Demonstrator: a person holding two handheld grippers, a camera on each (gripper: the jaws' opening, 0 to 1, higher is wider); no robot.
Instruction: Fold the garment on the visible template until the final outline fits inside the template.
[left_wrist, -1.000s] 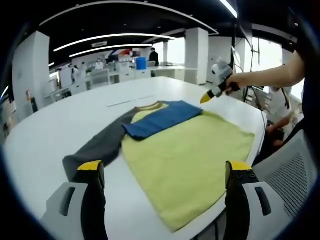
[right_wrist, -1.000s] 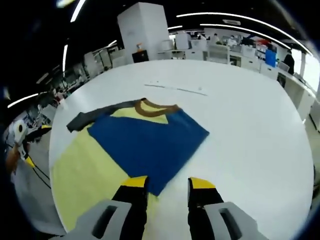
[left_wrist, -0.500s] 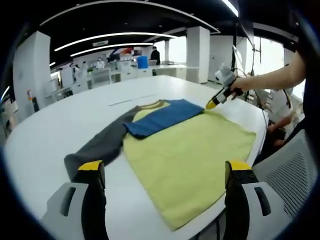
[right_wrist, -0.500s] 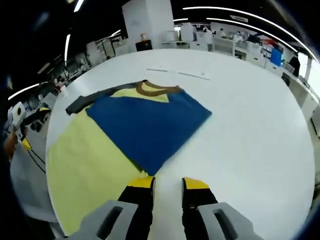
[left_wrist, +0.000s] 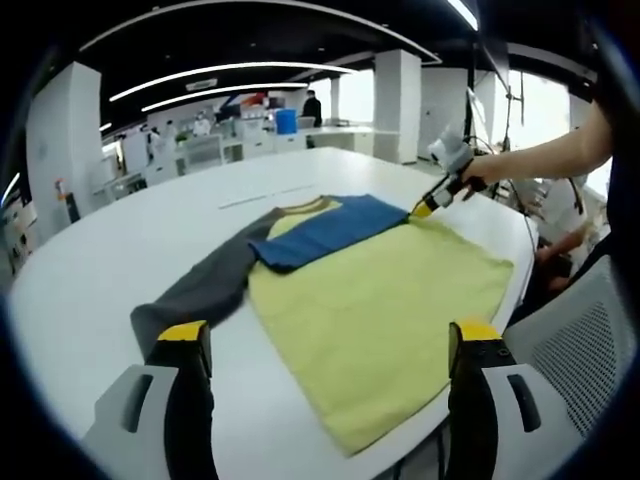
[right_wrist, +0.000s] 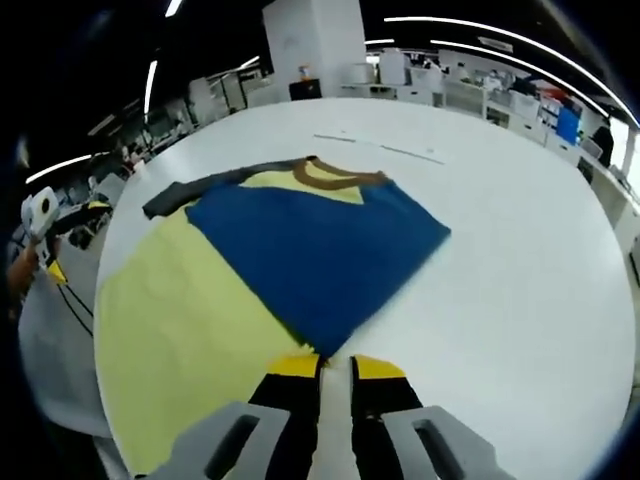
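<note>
- Behind the work surface lay a large open office with white columns, curved ceiling light strips and rows of desks.
- The big round white table (left_wrist: 110, 255) carried a yellow long-sleeved shirt (left_wrist: 385, 310) spread flat, its hem reaching the table's near edge in the left gripper view.
- The shirt's blue sleeve (right_wrist: 320, 250) was folded across the upper chest, covering much of the brown collar (right_wrist: 335, 175) area, with its end pointing toward the table's edge beside the right gripper.
- The shirt's dark grey sleeve (left_wrist: 200, 290) lay stretched out over bare tabletop, away from the yellow body.
- A thin pale line (right_wrist: 380, 147) marked on the table ran beyond the collar; whether it belonged to a template I could not tell.
- The left gripper (left_wrist: 325, 345) hung above the near edge of the table with its yellow-tipped black jaws wide apart, holding nothing.
- The right gripper (right_wrist: 335, 365) had its jaws drawn nearly together at the tip of the blue sleeve; whether cloth was pinched between them I could not tell.
- In the left gripper view, that right gripper (left_wrist: 440, 190) showed at the shirt's far corner, held by a person's hand (left_wrist: 478, 170) on an outstretched arm.
</note>
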